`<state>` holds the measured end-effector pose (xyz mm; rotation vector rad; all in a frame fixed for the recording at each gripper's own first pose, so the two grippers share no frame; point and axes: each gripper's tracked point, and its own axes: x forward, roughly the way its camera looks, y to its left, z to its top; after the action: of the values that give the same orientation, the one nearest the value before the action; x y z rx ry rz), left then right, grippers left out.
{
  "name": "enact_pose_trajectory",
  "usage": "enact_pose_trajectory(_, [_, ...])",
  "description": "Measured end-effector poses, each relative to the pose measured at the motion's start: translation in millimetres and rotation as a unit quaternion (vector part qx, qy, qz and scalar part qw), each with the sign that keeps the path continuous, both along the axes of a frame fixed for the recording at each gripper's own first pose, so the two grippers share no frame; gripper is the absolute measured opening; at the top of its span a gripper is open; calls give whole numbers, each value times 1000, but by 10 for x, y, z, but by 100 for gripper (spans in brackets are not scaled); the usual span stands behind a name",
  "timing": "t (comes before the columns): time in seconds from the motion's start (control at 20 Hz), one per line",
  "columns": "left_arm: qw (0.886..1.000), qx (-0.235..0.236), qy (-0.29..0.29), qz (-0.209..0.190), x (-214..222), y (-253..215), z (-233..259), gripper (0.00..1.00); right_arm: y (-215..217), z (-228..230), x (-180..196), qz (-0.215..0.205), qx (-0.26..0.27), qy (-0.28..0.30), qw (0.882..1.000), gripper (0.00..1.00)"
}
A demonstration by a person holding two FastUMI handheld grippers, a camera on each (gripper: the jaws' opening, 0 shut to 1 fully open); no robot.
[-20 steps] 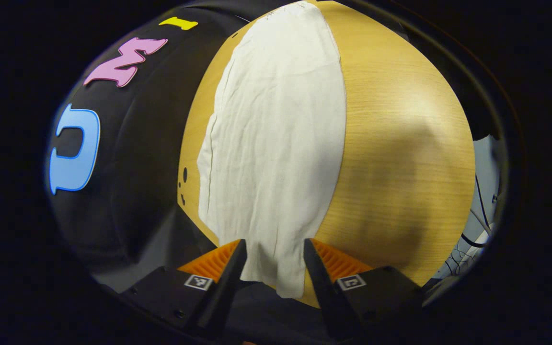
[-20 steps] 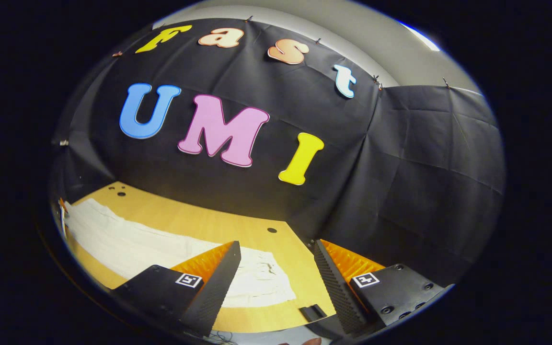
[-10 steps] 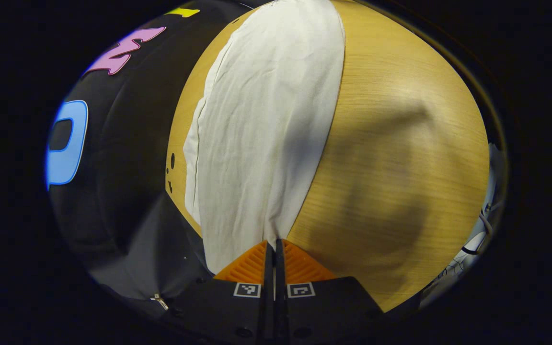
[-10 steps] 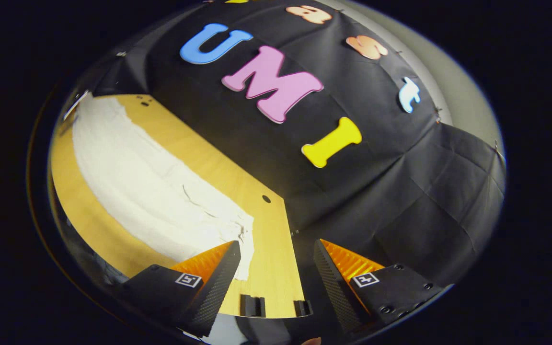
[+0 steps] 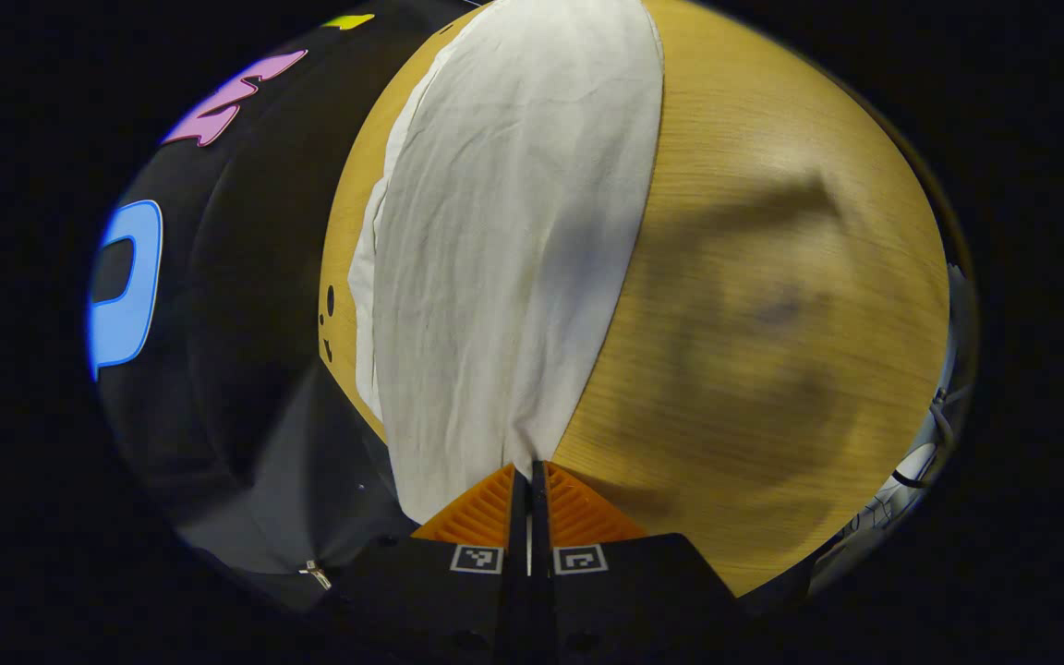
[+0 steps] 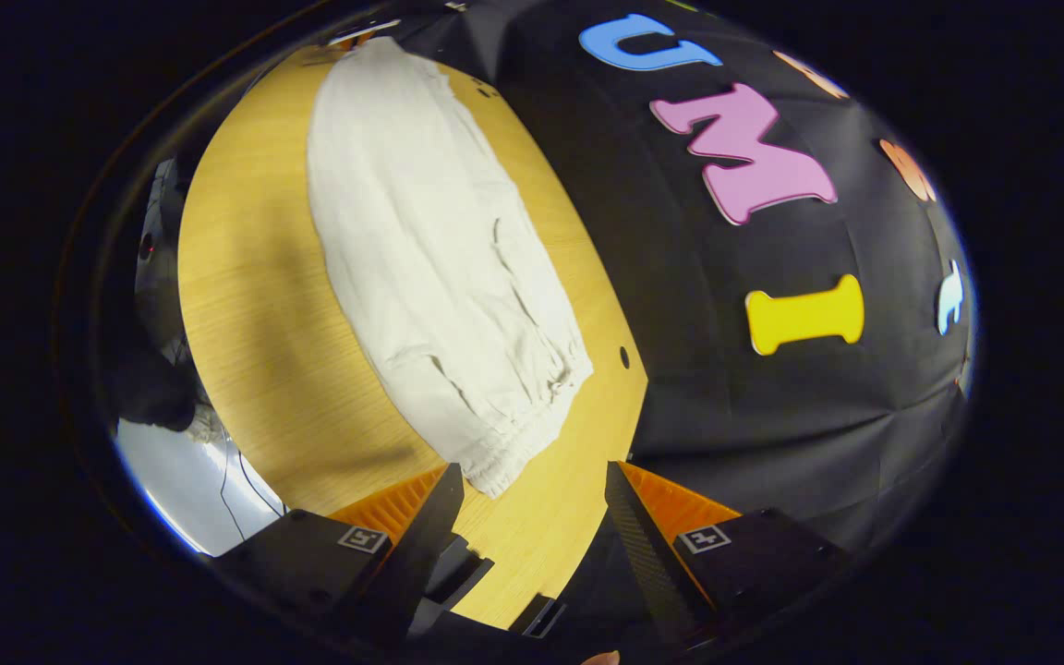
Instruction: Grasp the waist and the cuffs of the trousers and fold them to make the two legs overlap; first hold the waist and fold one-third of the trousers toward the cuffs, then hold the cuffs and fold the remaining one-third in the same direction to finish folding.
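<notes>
White trousers [image 5: 513,231] lie lengthwise on the wooden table [image 5: 754,277], the two legs stacked. My left gripper [image 5: 530,471] is shut on the cuff end, and the cloth pulls into a point between its fingers. In the right gripper view the same trousers [image 6: 430,249] run away from me, with the gathered elastic waist [image 6: 523,434] nearest. My right gripper [image 6: 532,480] hangs open just above and in front of the waist's corner, touching nothing.
The booth's black cloth wall [image 6: 735,388] stands close behind the table's far long edge. Small holes [image 6: 623,356] dot the table near that edge. Black clamps [image 6: 541,614] sit on the table's near end. Cables and pale floor [image 6: 190,462] lie beyond the table's open side.
My left gripper closed on the cuff end a second ago and has stayed shut. My right gripper swung down and round from facing the wall to looking along the trousers at the waist.
</notes>
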<state>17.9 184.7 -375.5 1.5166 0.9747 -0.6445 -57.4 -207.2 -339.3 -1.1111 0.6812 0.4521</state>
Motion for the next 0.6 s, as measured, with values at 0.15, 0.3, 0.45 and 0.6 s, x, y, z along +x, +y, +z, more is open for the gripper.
enact_pose_trajectory(0.15, [1000,-1,2,-1,2,1,-3,6,4,-293,68,52,-30,37,998,98])
enact_pose_trajectory(0.3, [1000,-2,4,5,8,0,-4,6,103,-523,168,111,-55,57,991,97])
enact_pose_trajectory(0.45, [1000,-4,2,12,10,-10,-7,6,212,-634,346,146,-69,53,985,88])
enact_pose_trajectory(0.6, [1000,-13,-5,22,6,-22,-11,6,186,-809,351,116,-71,89,987,49])
